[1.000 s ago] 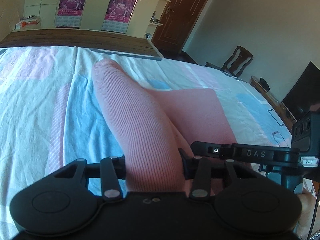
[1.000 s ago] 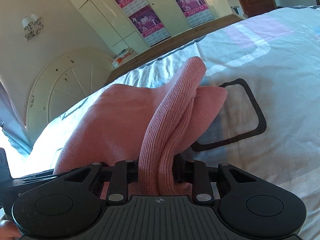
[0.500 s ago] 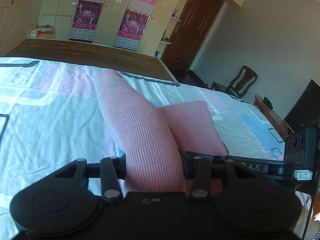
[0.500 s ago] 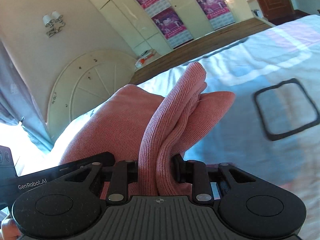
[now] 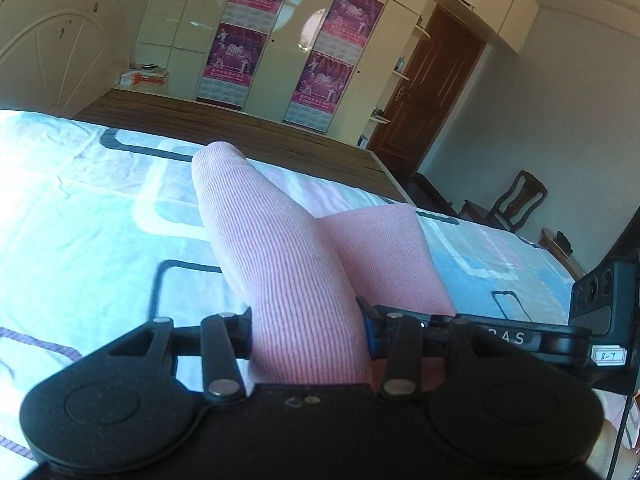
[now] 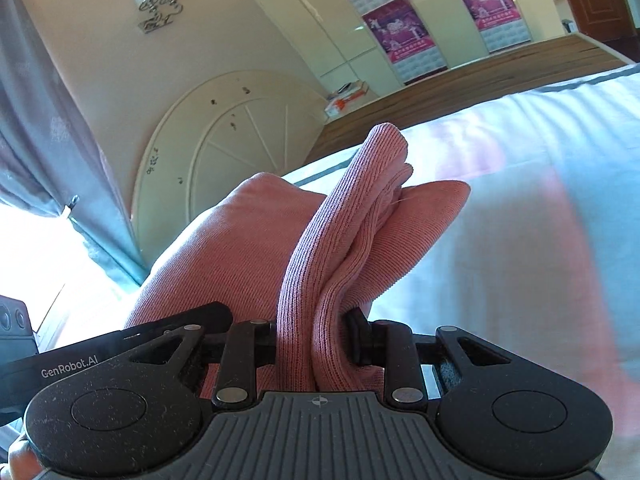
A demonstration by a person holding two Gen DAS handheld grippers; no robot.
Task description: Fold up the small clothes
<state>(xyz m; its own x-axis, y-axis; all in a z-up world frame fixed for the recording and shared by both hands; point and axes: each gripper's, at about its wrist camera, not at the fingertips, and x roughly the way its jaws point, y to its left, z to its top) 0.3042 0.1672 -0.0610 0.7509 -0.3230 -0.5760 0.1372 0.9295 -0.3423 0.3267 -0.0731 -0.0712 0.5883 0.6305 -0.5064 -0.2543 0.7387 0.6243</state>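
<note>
Both tools, left tool (image 5: pixel 308 332) and right tool (image 6: pixel 316 344), gripped the pink garment (image 5: pixel 280 248) above the bed (image 5: pixel 80 220); you were perhaps mid-fold, laying down toward twelve o'clock remained.

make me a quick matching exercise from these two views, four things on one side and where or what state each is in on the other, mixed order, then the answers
Things:
1. pink garment
2. bedsheet
3. wooden chair
4. wall lamp

Places or states:
A. mounted above the arched headboard
B. by the wall, beyond the bed's far corner
C. pinched in both tongs, left tongs and right tongs
D. spread under the garment

Pairs: 1-C, 2-D, 3-B, 4-A
</note>
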